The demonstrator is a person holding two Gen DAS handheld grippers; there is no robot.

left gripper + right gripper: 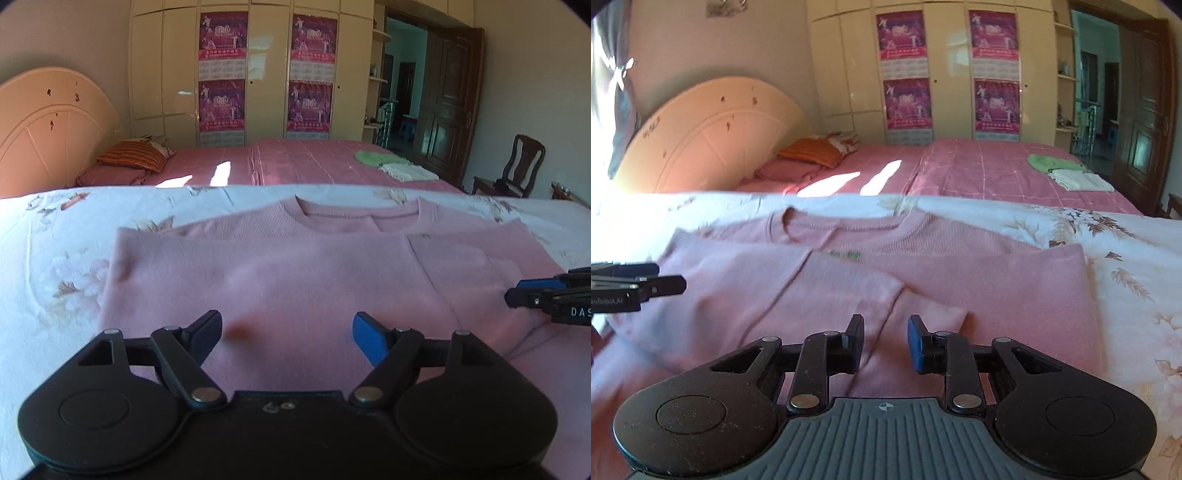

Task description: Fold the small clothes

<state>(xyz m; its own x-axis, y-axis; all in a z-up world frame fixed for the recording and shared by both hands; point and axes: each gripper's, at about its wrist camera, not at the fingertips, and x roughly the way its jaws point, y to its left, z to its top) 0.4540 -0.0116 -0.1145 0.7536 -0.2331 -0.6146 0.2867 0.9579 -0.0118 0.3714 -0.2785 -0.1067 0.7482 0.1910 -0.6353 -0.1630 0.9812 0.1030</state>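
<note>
A pink sweater [295,266] lies flat on the floral sheet, its collar [358,214] on the far side and a smooth folded layer covering the near part. My left gripper [288,325] hovers over that near layer, open wide, with nothing between its fingers. In the right wrist view the sweater [979,280] shows a folded sleeve flap [849,291] across its front. Just past that flap's near edge my right gripper [886,328] stands open with a narrow gap, cloth under it but none pinched. Each gripper shows at the other view's edge: right gripper [517,293], left gripper [670,285].
The floral sheet [55,258] covers the near bed. Beyond it is a pink bed [295,162] with a green cloth [373,157] and a folded white cloth [406,171], a striped pillow [133,157] and a headboard. A wardrobe, a dark door and a chair [517,166] stand behind.
</note>
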